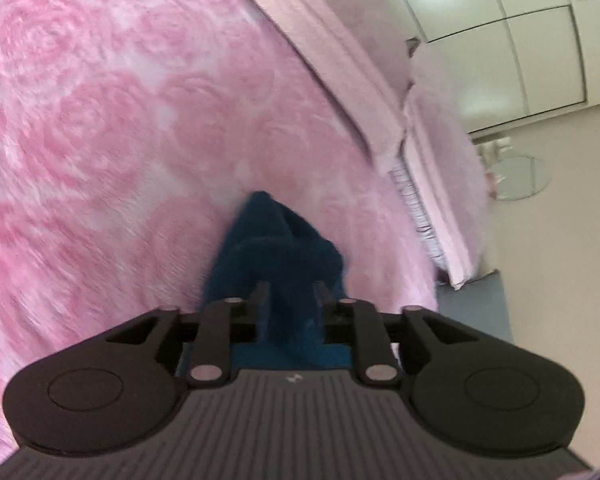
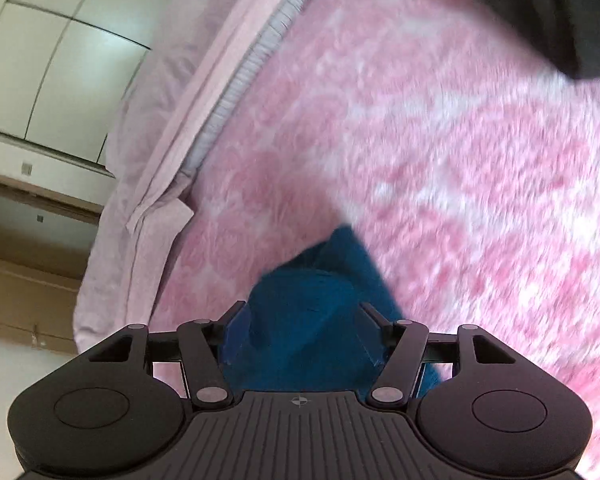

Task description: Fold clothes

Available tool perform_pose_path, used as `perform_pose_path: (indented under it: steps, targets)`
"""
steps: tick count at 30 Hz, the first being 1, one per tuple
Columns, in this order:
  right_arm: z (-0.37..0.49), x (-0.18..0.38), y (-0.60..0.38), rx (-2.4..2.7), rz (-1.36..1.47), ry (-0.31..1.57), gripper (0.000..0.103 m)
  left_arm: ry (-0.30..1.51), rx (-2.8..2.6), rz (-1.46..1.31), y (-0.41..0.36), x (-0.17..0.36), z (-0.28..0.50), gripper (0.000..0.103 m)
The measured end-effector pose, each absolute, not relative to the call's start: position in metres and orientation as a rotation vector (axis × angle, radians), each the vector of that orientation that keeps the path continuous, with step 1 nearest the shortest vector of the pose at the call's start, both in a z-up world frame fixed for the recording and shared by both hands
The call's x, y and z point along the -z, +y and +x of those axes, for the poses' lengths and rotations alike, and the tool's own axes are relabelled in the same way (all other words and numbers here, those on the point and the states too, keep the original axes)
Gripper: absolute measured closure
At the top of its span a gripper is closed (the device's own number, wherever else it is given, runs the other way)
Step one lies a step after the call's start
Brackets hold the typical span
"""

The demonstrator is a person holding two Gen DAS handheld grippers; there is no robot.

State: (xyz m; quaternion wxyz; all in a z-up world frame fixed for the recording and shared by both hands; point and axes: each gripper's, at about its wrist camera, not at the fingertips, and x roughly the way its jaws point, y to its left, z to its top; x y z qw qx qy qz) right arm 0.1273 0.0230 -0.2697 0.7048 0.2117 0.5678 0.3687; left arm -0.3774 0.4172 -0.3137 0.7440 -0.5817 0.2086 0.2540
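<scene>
A dark blue fleecy garment [image 1: 276, 236] lies bunched on the pink rose-patterned blanket [image 1: 120, 120]. In the left wrist view my left gripper [image 1: 292, 294] has its jaws a little apart, with a fold of the blue cloth filling the gap. The right wrist view shows the same blue garment [image 2: 300, 292] on the blanket [image 2: 440, 160]. There my right gripper [image 2: 302, 308] stands open with its jaws wide, and the cloth sits loosely between them. Both views are blurred.
A pale pink sheet [image 1: 340, 60] runs along the bed's edge [image 2: 172, 140]. A dark grey garment [image 2: 540, 8] lies at the far right of the blanket. White wardrobe doors [image 1: 520, 40], a round glass object [image 1: 518, 178] and a grey-blue mat [image 1: 472, 304] are beyond the bed.
</scene>
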Motion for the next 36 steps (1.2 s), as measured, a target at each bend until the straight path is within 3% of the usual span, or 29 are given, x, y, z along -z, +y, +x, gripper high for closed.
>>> perform_pose_path:
  steps: [8, 14, 21, 29, 32, 33, 34, 35, 36]
  targets:
    - [0.061, 0.290, 0.018, -0.862, -0.007, 1.215, 0.041, 0.659, -0.438, -1.045, 0.414, 0.319, -0.357, 0.075]
    - [0.058, 0.294, 0.034, -0.899, -0.024, 1.151, 0.042, 0.668, -0.452, -1.006, 0.420, 0.319, -0.335, 0.073]
    - [0.083, 0.296, 0.077, -0.956, -0.060, 1.085, 0.042, 0.669, -0.513, -0.977, 0.428, 0.325, -0.315, 0.065]
    - [0.115, 0.328, 0.124, -1.018, -0.101, 1.070, 0.042, 0.656, -0.579, -0.940, 0.438, 0.336, -0.289, 0.066]
    - [0.122, 0.342, 0.131, -1.036, -0.107, 1.101, 0.068, 0.660, -0.584, -0.929, 0.441, 0.341, -0.279, 0.069]
    - [0.123, 0.346, 0.132, -1.041, -0.109, 1.114, 0.072, 0.666, -0.577, -0.914, 0.441, 0.341, -0.277, 0.078]
    - [0.124, 0.348, 0.132, -1.043, -0.112, 1.117, 0.085, 0.673, -0.569, -0.897, 0.440, 0.341, -0.275, 0.092]
    - [0.123, 0.347, 0.131, -1.048, -0.114, 1.107, 0.092, 0.679, -0.562, -0.877, 0.439, 0.340, -0.273, 0.093]
    - [0.122, 0.346, 0.129, -1.056, -0.112, 1.098, 0.093, 0.676, -0.563, -0.854, 0.436, 0.337, -0.273, 0.094]
